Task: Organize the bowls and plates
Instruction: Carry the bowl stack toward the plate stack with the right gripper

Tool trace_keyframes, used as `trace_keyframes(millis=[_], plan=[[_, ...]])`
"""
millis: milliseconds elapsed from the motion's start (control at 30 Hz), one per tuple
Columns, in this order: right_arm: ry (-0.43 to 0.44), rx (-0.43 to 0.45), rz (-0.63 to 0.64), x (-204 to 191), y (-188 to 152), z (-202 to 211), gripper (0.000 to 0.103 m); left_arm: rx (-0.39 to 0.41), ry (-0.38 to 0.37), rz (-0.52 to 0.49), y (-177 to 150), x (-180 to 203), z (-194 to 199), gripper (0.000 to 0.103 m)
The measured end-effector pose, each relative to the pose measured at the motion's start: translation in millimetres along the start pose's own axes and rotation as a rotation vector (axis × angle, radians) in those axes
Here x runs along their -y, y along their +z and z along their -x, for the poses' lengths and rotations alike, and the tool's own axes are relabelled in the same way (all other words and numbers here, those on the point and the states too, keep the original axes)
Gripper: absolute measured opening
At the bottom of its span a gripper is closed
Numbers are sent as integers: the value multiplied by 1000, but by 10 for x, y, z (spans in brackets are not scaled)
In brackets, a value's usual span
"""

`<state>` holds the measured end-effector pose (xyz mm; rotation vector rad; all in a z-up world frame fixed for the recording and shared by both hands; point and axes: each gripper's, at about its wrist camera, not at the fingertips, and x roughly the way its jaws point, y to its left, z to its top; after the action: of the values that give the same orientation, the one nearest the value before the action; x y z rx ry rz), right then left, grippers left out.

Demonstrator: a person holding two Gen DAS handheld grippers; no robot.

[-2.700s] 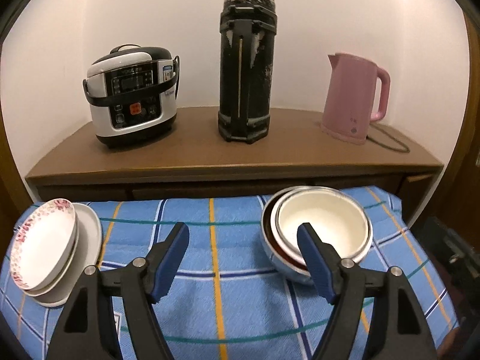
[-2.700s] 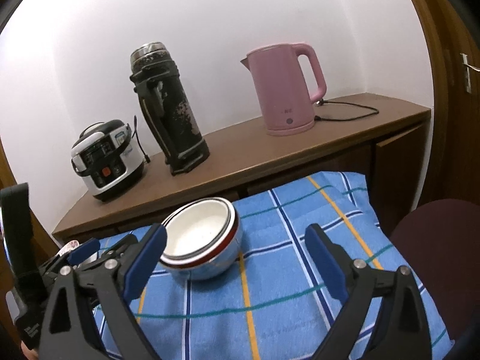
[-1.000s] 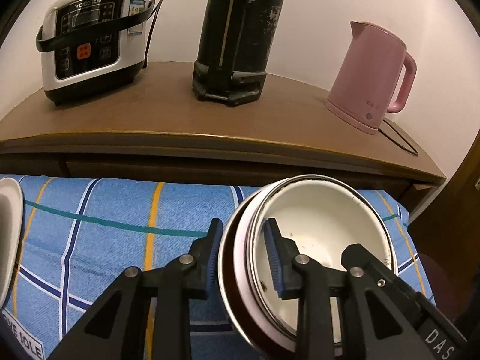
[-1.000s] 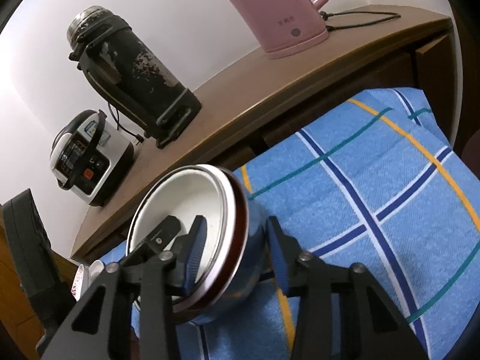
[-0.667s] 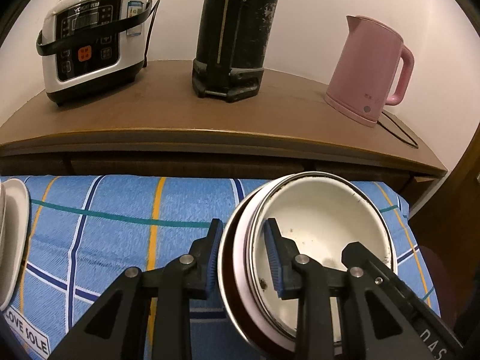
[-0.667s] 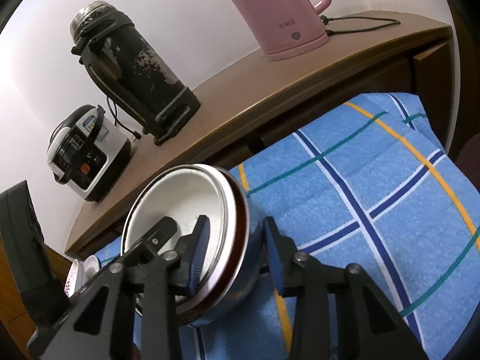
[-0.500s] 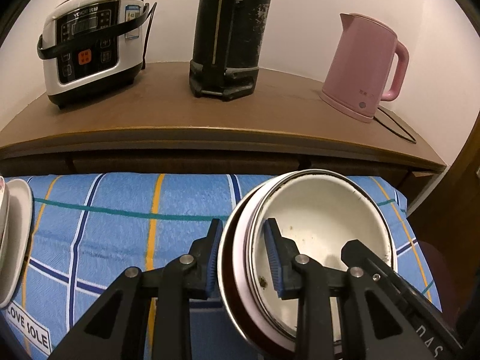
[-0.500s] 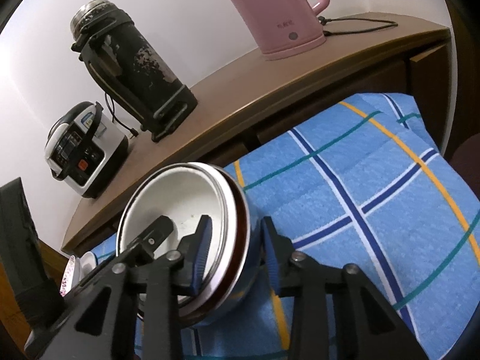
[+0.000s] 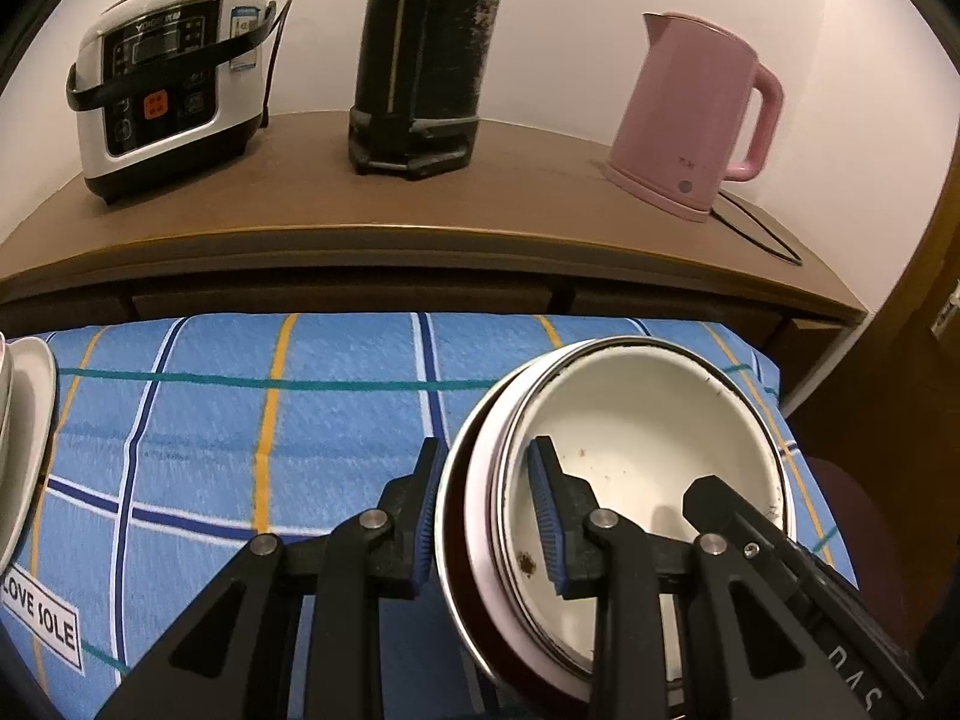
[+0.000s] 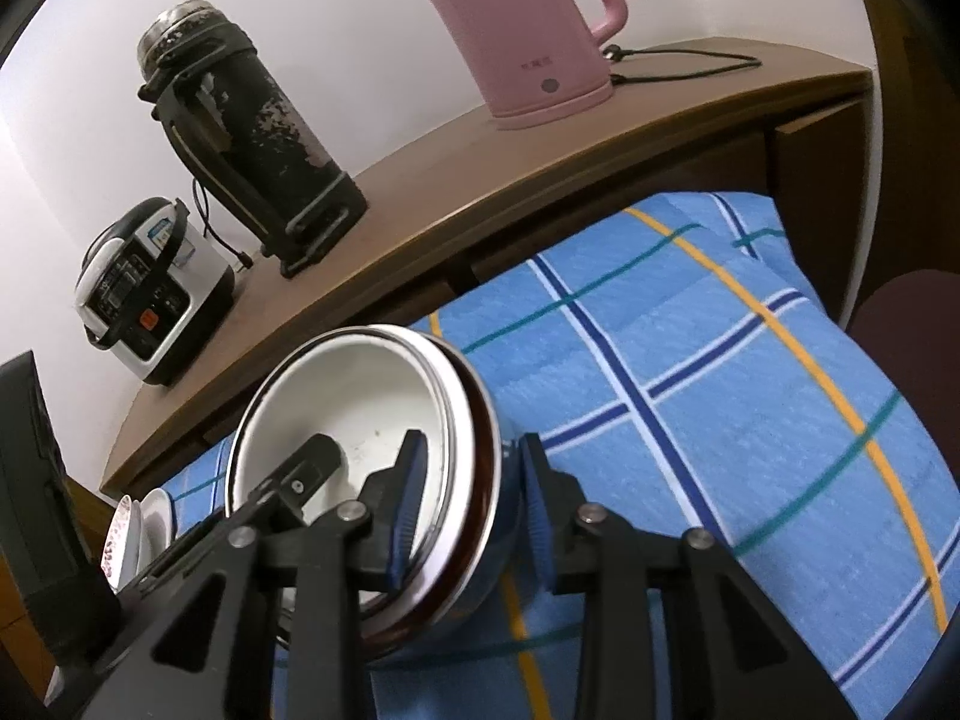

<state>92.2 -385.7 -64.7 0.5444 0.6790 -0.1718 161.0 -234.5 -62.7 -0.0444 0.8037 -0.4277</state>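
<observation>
While seemingly tilted, bowl stack (image 9: 630, 420) btwn both grippers.

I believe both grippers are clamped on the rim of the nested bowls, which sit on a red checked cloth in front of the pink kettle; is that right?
Only the colour is wrong: the left wrist view shows the checked cloth is blue. Otherwise yes: the left gripper and right gripper each clamp the rim of the nested bowls, with the pink kettle behind.

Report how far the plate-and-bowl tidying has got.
Done: the plates sit stacked at the blue cloth's left edge. In hand: both the left gripper and right gripper clamp opposite rims of the nested bowls. Left: setting that bowl stack in its place.
</observation>
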Motion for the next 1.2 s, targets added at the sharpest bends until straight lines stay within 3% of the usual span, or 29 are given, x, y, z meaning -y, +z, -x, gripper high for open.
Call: trace_keyframes(millis=[1200], plan=[[-30, -10, -22, 81, -481, 764, 31, 3, -10, -52, -516, 138, 651, 31]])
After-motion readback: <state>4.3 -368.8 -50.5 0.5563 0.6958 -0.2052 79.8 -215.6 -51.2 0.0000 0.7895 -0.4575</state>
